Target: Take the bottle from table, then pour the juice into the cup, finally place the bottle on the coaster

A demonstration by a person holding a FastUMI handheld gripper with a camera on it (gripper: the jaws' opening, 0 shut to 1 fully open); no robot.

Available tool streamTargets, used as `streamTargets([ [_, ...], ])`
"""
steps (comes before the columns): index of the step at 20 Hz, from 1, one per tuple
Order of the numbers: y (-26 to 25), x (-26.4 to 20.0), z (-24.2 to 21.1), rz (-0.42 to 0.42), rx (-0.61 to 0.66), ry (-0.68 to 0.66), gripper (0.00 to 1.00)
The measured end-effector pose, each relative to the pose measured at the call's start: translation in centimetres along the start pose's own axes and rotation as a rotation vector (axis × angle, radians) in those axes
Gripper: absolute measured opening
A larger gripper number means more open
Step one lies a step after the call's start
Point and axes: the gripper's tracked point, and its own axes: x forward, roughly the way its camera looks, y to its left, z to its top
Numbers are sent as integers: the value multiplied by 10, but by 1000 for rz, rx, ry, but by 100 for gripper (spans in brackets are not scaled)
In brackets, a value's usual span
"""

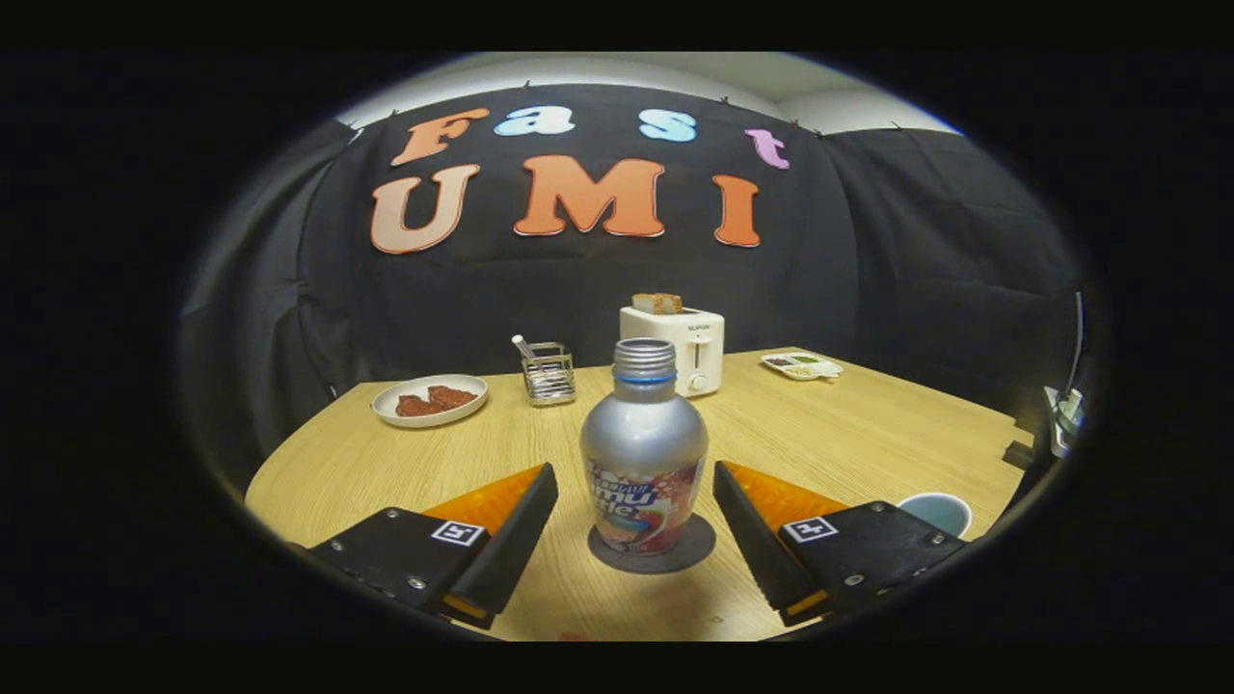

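A silver bottle (644, 443) with a colourful label and an open threaded neck stands upright on a round dark coaster (696, 549) on the wooden table (848, 434). My gripper (636, 492) is open, one finger on each side of the bottle's lower body, with a clear gap between each finger and the bottle. A pale blue cup (937, 511) sits just beyond the right finger, partly hidden by it.
Behind the bottle stand a white toaster (680, 349) with bread in it and a wire rack (548, 371). A white plate (429, 400) with brown food lies at the back left, a small divided dish (802, 365) at the back right.
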Motion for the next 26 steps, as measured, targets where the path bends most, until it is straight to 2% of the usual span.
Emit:
streamTargets([
  [10, 29, -86, 41, 68, -43, -102, 97],
  [13, 46, -119, 55, 113, -36, -134, 97],
  [19, 69, -169, 60, 209, 25, -153, 97],
  [26, 75, -202, 63, 244, 25, -196, 97],
])
